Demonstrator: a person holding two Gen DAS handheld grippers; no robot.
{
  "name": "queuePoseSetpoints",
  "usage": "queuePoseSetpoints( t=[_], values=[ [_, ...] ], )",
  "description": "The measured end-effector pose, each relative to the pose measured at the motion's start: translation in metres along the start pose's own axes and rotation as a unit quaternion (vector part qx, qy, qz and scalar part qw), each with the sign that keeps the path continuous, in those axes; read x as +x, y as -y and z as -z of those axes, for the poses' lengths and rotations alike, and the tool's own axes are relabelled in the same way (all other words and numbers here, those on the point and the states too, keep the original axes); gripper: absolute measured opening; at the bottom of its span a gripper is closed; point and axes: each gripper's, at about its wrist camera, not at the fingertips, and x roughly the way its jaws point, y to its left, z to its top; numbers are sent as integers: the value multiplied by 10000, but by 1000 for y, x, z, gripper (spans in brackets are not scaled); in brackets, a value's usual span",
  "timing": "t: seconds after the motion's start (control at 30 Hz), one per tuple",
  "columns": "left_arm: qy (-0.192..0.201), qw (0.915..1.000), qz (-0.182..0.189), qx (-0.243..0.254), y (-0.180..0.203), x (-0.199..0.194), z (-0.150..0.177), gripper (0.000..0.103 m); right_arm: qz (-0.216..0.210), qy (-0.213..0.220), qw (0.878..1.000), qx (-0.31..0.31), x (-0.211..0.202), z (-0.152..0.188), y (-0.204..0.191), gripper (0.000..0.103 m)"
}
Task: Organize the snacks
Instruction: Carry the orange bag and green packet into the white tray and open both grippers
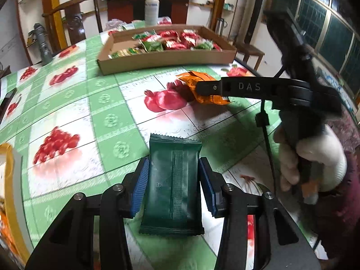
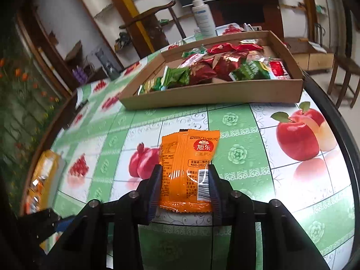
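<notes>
A dark green snack packet (image 1: pixel 174 180) stands lengthwise between the blue pads (image 1: pixel 141 184) of my left gripper (image 1: pixel 173 160), which is shut on it over the fruit-print tablecloth. An orange snack packet (image 2: pixel 189 157) lies on the cloth with my right gripper (image 2: pixel 185 167) shut on its near half, the pads pressing both long edges. In the left wrist view the orange packet (image 1: pixel 195 83) shows at centre right, partly hidden by a black finger (image 1: pixel 216 87) of the right gripper, held by a gloved hand (image 1: pixel 315 157). The cardboard tray (image 1: pixel 162 59) (image 2: pixel 213 92) beyond holds several red and green packets.
A white spray bottle (image 1: pixel 151 6) (image 2: pixel 202 15) stands behind the tray. A yellow box (image 1: pixel 9 180) (image 2: pixel 45 175) sits at the table's left edge. The table's dark rim (image 2: pixel 337 135) curves down the right. A wooden chair (image 1: pixel 74 11) stands at the far side.
</notes>
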Motion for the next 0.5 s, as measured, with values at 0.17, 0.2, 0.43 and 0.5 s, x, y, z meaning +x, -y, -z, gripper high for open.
queuePoseSetpoints(
  t=[0.17, 0.2, 0.43, 0.5],
  values=[
    [330, 9985, 59, -442, -24, -40, 11, 42, -177, 237, 9995, 114, -10, -3, 1, 41],
    [398, 9976, 55, -567, -31, -49, 14, 42, -220, 263, 9993, 125, -11, -3, 1, 41],
    [1000, 9826, -409, -1512, -106, -125, 52, 43, -350, 374, 9987, -36, -15, 7, -17, 41],
    [1094, 9764, -542, -1780, -131, -141, 62, 43, -361, 407, 9985, -88, -19, 10, -30, 40]
  ],
)
